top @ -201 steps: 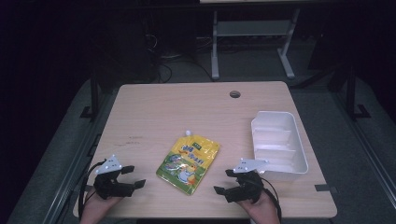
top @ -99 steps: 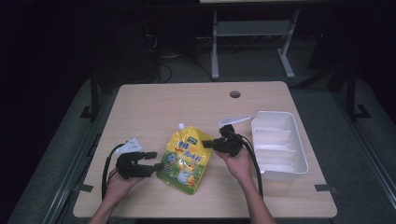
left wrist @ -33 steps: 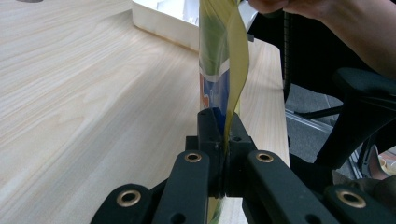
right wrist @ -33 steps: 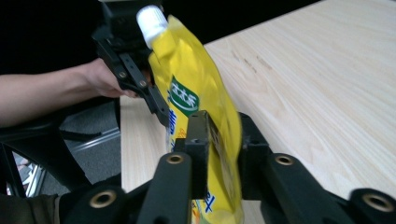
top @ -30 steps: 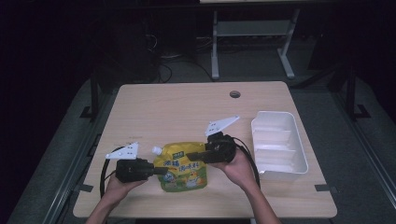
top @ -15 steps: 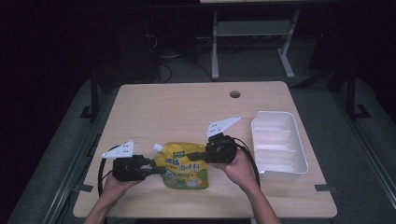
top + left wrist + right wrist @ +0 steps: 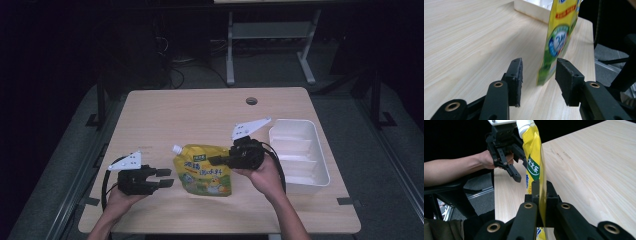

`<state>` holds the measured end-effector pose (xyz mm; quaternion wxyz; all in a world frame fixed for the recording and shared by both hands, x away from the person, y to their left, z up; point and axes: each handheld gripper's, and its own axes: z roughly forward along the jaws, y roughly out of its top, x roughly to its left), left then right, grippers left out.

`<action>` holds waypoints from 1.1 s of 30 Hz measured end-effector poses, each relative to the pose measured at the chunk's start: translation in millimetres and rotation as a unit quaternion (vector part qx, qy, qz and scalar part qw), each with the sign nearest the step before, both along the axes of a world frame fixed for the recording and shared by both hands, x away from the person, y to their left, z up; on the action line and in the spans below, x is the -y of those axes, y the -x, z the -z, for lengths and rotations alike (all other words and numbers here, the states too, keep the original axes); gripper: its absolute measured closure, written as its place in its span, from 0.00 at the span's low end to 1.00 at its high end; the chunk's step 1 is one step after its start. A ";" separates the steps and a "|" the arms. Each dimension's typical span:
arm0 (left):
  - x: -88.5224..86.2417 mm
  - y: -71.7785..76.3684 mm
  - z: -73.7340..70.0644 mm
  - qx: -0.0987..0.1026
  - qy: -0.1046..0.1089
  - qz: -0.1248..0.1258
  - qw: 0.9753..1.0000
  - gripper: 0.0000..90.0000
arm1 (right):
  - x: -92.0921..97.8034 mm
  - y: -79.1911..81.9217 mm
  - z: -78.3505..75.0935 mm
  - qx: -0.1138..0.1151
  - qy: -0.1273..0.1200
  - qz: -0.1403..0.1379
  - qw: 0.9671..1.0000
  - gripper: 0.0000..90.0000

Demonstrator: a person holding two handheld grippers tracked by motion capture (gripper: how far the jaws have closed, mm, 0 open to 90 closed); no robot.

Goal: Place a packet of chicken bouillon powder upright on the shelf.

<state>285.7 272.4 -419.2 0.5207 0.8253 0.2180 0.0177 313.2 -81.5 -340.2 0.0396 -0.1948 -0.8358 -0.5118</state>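
The right tongs pinch the yellow pouch at mid-frame; the left tongs gape wide. It looks soft, floppy and light, so grip the stiffer edge seam.

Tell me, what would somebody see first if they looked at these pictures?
The bright yellow pouch with its white cap jumps out near the front middle of the wooden table. The right gripper pinches its edge and holds it upright, while the left gripper waits open just to its left. A white tray sits at the table's right edge.
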 end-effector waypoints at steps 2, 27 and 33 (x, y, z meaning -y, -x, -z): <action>0.2 0.3 0.3 0.000 -0.005 -0.002 1.000 0.61 | 3.3 -0.4 -2.4 0.001 0.000 0.003 1.000 1.00; -1.3 0.4 6.7 0.000 -0.023 -0.027 0.999 0.45 | 51.2 -1.4 -38.9 0.027 -0.007 0.043 0.999 1.00; -2.2 0.2 7.3 -0.002 -0.022 -0.030 0.999 0.44 | 60.6 -1.4 -46.6 0.032 -0.005 0.052 0.998 1.00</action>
